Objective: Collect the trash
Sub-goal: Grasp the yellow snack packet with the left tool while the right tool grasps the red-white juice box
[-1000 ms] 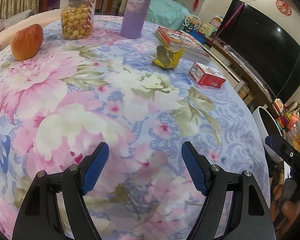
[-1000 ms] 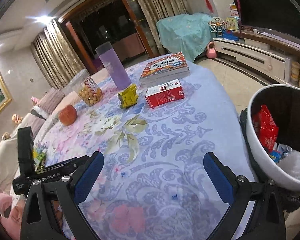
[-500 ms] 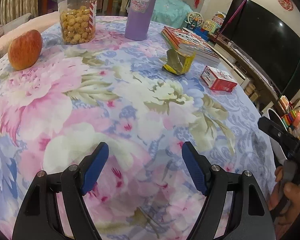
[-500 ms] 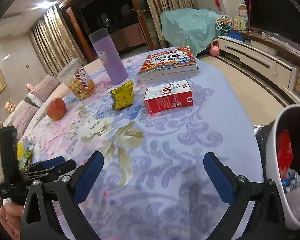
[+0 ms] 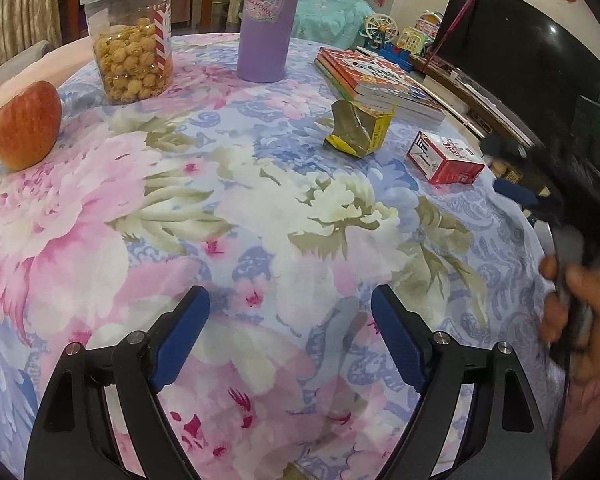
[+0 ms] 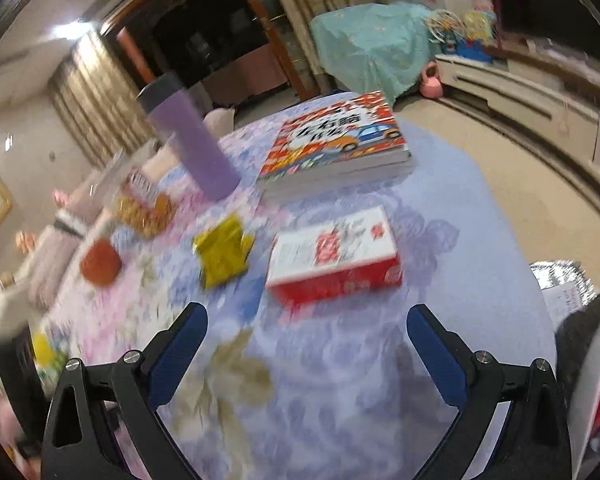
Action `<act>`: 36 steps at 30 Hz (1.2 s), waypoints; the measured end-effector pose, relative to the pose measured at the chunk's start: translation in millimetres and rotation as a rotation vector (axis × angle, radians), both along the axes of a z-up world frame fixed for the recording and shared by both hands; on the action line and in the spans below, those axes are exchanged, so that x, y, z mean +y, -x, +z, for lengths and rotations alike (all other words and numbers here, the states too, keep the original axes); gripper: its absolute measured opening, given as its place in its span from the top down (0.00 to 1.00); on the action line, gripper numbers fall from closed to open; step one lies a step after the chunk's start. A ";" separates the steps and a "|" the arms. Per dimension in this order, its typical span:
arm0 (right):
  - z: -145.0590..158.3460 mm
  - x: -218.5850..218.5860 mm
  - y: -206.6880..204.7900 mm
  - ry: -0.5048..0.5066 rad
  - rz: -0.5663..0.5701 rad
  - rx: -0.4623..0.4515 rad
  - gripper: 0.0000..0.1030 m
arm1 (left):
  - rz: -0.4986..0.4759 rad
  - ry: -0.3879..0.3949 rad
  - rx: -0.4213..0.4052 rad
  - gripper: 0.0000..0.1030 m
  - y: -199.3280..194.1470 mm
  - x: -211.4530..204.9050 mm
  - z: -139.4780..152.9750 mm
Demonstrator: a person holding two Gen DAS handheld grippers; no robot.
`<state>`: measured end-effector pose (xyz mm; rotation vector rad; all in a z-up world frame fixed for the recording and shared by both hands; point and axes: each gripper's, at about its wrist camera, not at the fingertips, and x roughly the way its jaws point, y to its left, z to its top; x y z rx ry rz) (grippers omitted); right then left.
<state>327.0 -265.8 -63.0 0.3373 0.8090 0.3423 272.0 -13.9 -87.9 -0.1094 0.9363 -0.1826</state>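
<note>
Gaping empty, both hand-held grippers [image 5: 290, 332] [image 6: 306, 346] hover, seemingly above bare tablecloth [image 5: 260, 220].

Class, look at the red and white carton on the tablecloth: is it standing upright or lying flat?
Lying flat. The red and white carton rests on a broad face on the tablecloth, its long side level, beside the crumpled yellow wrapper.

Left wrist view, top centre: purple tumbler [image 5: 265, 20] carries a round sticker with a cartoon figure; lettering reads roughly "CINNAMOROLL", only partly legible. Right of centre: red carton [image 5: 444, 157] has white markings on its top face, not readable at this angle. Book stack [image 5: 376, 80], upper right: cover print too small to read.

Right wrist view: book cover shows large Chinese characters above a cartoon car, blurred. Carton print blurred, unreadable.
</note>
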 end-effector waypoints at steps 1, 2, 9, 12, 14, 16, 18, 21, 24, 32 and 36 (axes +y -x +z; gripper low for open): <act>-0.8 -4.9 -8.9 -0.027 -0.010 0.005 0.02 | 0.001 0.000 0.001 0.17 -2.0 -0.7 0.7; -2.0 -9.1 -17.9 -0.049 -0.017 0.016 0.02 | 0.003 0.001 0.001 0.17 -4.5 -1.5 1.5; -10.1 -25.4 -49.7 -0.114 -0.050 0.052 0.11 | -0.058 0.036 -0.094 0.17 -46.5 -30.1 25.0; -14.6 -30.4 -49.0 -0.127 -0.056 0.061 0.12 | -0.093 0.036 -0.143 0.17 -70.2 -47.7 30.1; -17.1 -34.2 -48.6 -0.143 -0.059 0.063 0.12 | -0.111 0.020 -0.154 0.24 -84.3 -58.2 28.1; -18.1 -37.0 -48.7 -0.163 -0.060 0.066 0.13 | -0.137 0.003 -0.139 0.34 -99.8 -68.5 22.1; -18.4 -38.5 -48.9 -0.174 -0.060 0.065 0.13 | -0.158 -0.014 -0.127 0.49 -108.7 -75.8 15.6; -18.2 -40.1 -50.3 -0.186 -0.059 0.065 0.13 | -0.179 0.028 -0.061 0.99 -118.7 -73.9 4.0; -19.2 -40.0 -51.2 -0.190 -0.058 0.069 0.13 | -0.149 0.064 -0.079 0.99 -108.7 -57.7 10.0; -22.1 -30.9 -36.7 -0.199 -0.026 0.091 0.70 | -0.102 0.138 -0.090 0.99 -33.7 -5.6 25.1; -19.7 -19.0 4.5 -0.237 0.034 0.101 0.76 | -0.093 0.179 -0.077 0.99 0.3 12.1 24.9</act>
